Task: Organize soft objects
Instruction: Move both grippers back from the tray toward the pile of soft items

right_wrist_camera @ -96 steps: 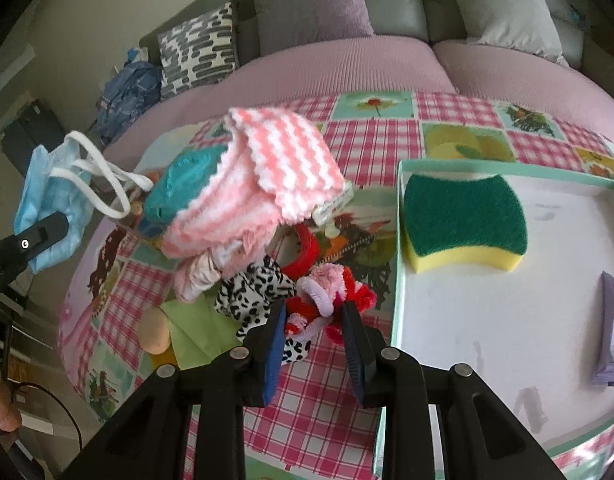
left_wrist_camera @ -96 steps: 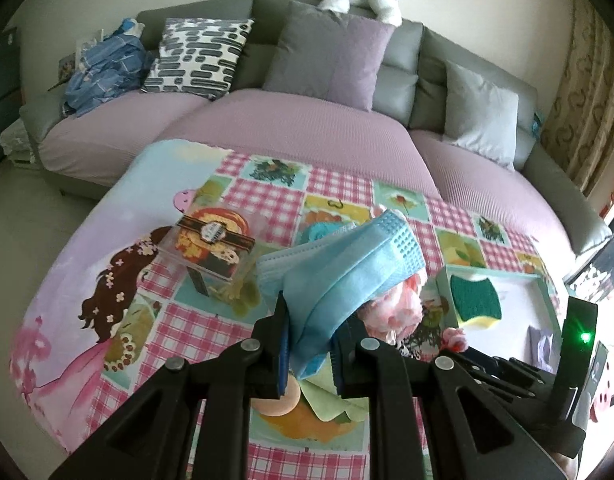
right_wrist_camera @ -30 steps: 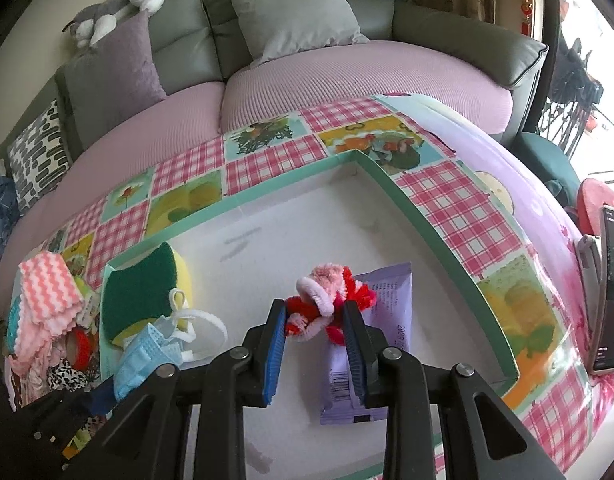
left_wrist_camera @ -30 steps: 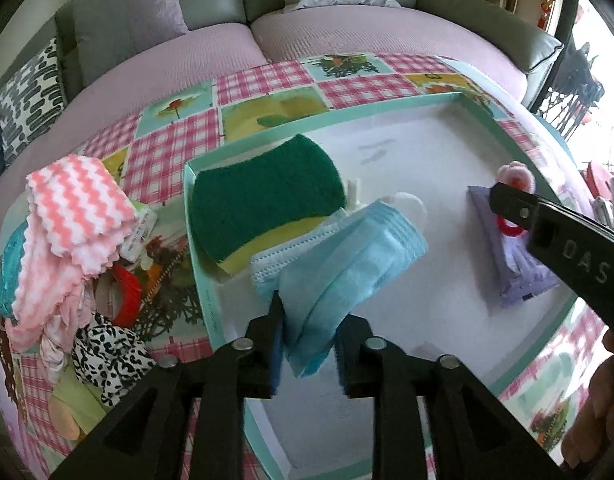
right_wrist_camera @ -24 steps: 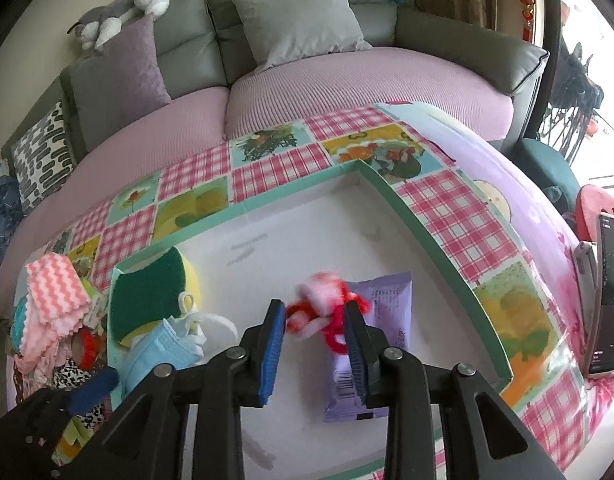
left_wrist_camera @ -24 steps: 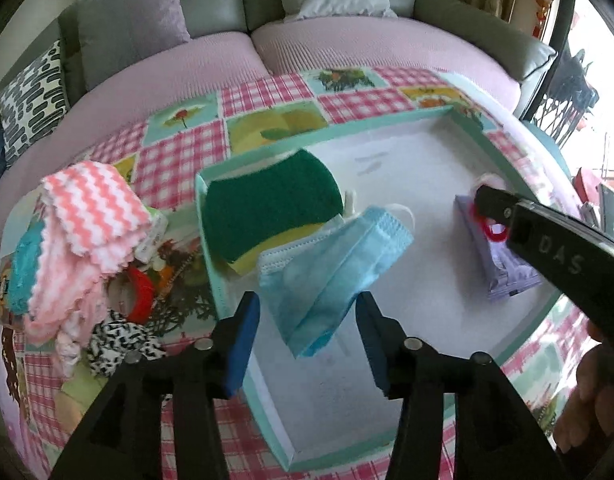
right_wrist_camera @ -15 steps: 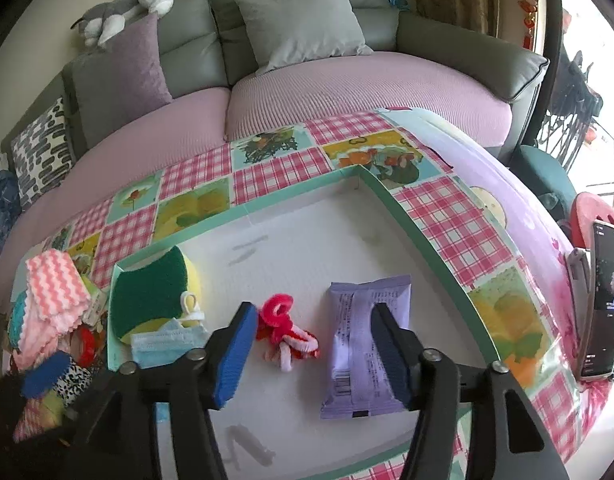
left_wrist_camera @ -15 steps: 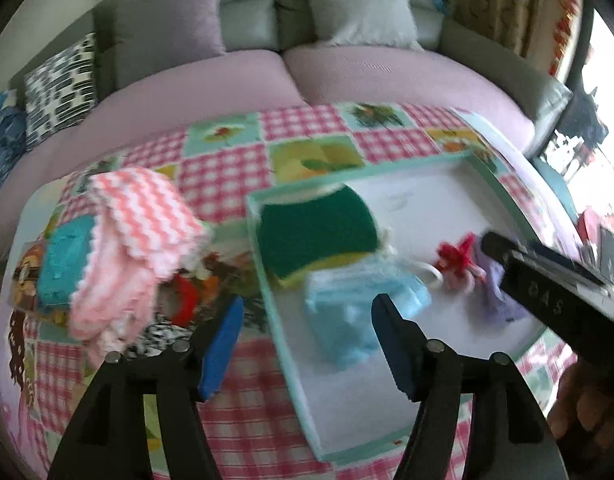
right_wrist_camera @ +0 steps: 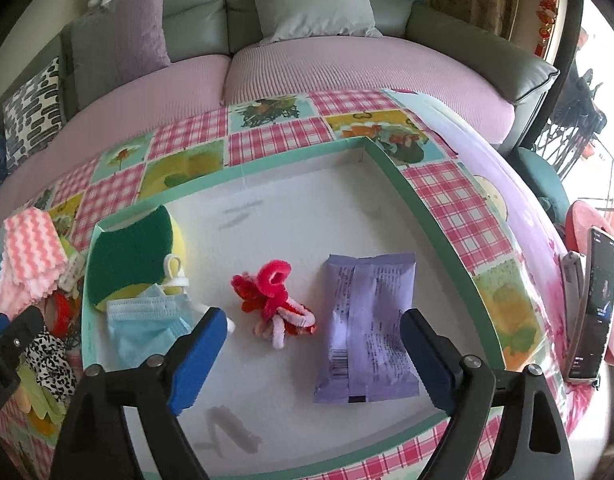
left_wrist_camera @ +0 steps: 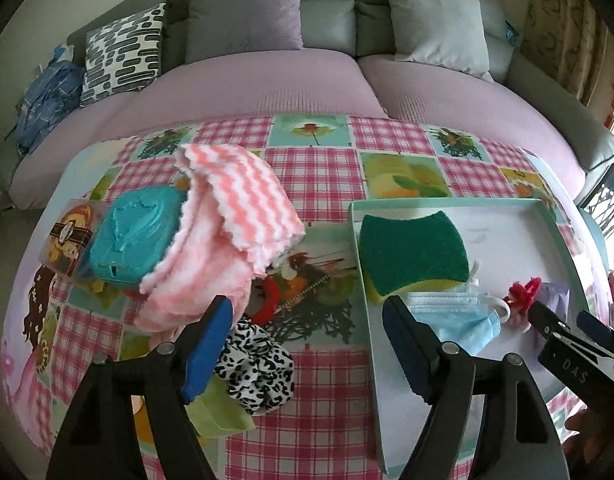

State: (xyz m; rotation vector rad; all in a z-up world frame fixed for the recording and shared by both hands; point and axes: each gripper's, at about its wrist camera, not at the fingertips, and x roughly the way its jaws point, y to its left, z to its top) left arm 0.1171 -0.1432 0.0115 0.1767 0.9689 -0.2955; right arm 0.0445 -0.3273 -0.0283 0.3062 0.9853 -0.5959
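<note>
A: Which step is being shown here?

B: A release, by my reading. The left hand-held gripper [left_wrist_camera: 307, 344] is opening its jaws over the bench with nothing between them; the blue face mask [left_wrist_camera: 455, 316] is lying in the tray [right_wrist_camera: 439, 232], resting against the green-and-yellow sponge [right_wrist_camera: 135, 256]. The right hand-held gripper [right_wrist_camera: 313, 354] is also opening, empty, above the red-and-pink hair ties [right_wrist_camera: 275, 300], which are lying on the tray floor just beside the purple packet [right_wrist_camera: 367, 328].

A: What is the next move calling for?

B: Probably another pick from the pile still lying outside the tray: the pink wavy-striped cloth [left_wrist_camera: 227, 216], the leopard-print scrunchie [left_wrist_camera: 259, 368], the teal pack [left_wrist_camera: 135, 232]. The left one is hanging nearest; it would need to descend and close on loose fabric without dragging its neighbours.

A: And the surroundings?

B: The bench is wearing a pink checked picture cloth [left_wrist_camera: 315, 168]. Behind it a grey sofa with mauve seat covers [right_wrist_camera: 347, 64] is curving round, carrying cushions; a phone [right_wrist_camera: 595, 304] is standing at the right edge.
</note>
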